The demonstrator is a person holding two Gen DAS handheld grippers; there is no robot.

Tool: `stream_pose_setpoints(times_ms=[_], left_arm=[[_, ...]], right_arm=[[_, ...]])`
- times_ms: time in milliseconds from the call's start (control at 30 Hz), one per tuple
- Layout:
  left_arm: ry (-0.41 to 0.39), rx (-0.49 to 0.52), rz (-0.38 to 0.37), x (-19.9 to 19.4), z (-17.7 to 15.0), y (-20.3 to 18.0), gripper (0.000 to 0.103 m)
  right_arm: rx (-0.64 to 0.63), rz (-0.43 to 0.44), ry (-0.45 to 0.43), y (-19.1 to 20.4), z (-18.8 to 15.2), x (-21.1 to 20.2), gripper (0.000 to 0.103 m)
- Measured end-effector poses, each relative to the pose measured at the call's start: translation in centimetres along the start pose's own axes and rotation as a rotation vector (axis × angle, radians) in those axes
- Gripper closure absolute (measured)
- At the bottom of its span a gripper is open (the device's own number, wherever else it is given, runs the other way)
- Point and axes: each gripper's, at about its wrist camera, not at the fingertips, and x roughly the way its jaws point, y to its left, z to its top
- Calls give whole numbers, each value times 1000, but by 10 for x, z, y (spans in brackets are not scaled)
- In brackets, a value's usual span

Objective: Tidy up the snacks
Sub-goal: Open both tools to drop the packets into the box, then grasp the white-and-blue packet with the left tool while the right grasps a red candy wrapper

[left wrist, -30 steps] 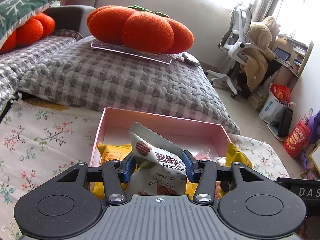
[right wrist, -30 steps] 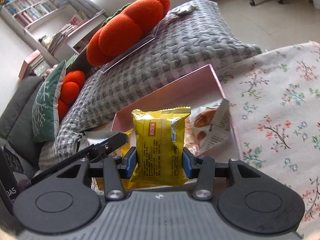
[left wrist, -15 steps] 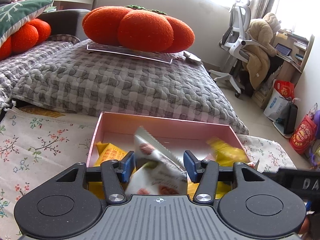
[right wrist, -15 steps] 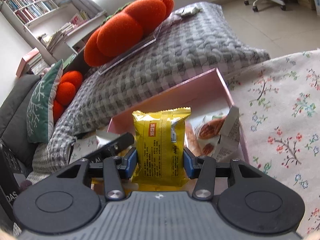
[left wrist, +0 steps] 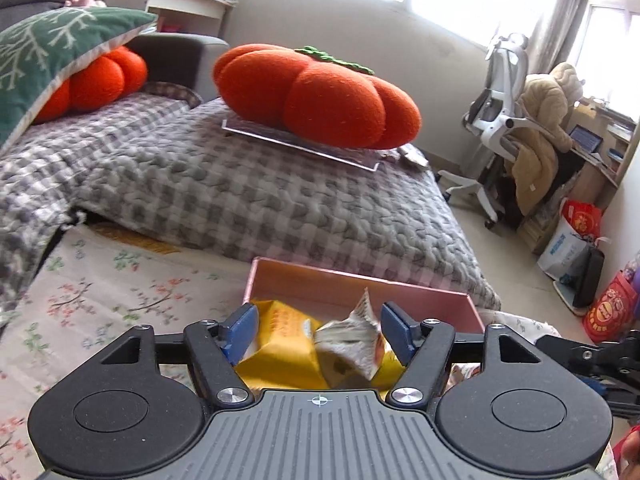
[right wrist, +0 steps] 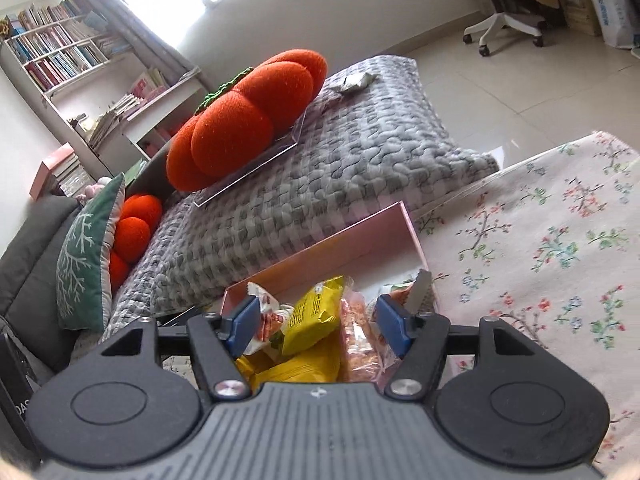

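A pink box [left wrist: 360, 286] [right wrist: 360, 240] sits on the floral cloth and holds several snack packs. In the left wrist view my left gripper [left wrist: 318, 326] hangs over the box with its jaws opening; the white pecan pack [left wrist: 350, 338] lies loose below, clear of the blue pads, beside a yellow pack [left wrist: 280, 344]. In the right wrist view my right gripper [right wrist: 316, 322] is also opening above the box. The yellow pack [right wrist: 316, 316] it carried has dropped free and lies tilted among a white-and-red pack [right wrist: 266, 312] and a clear pack of orange snacks [right wrist: 358, 340].
A grey checked quilt [left wrist: 240, 184] with an orange pumpkin cushion [left wrist: 316, 92] on a clear tray rises right behind the box. Floral cloth [right wrist: 540, 248] spreads to both sides. A green pillow [left wrist: 52, 56], a bookshelf [right wrist: 60, 52] and an office chair [left wrist: 500, 120] stand farther off.
Both grippers let go: the left released the white pecan pack, the right the yellow pack, and both packs fell into the pink box. Both grippers rose and their jaws widened.
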Motion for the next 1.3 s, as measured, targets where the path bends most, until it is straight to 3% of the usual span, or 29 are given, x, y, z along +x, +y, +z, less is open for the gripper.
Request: stream_pose_setpoints(times_ms=[133, 267, 433, 633, 800, 1067, 1300], left_arm=[[51, -2, 22, -6, -6, 0, 31], [113, 13, 37, -17, -17, -3, 31], [169, 62, 78, -35, -33, 1, 31], [204, 17, 60, -60, -51, 10, 29], [248, -5, 35, -75, -73, 9, 25], [316, -86, 67, -92, -110, 25, 25], [366, -104, 83, -83, -124, 31, 26]], right_arm=[[-19, -51, 33, 2, -6, -2, 34], [1, -67, 124, -3, -17, -2, 33], [-62, -131, 155, -1, -29, -20, 30], [-99, -188, 168, -1, -43, -44, 28], [-123, -187, 211, 0, -62, -54, 28], [-137, -221, 216, -2, -80, -67, 28], [-187, -232, 234, 5, -86, -64, 28]])
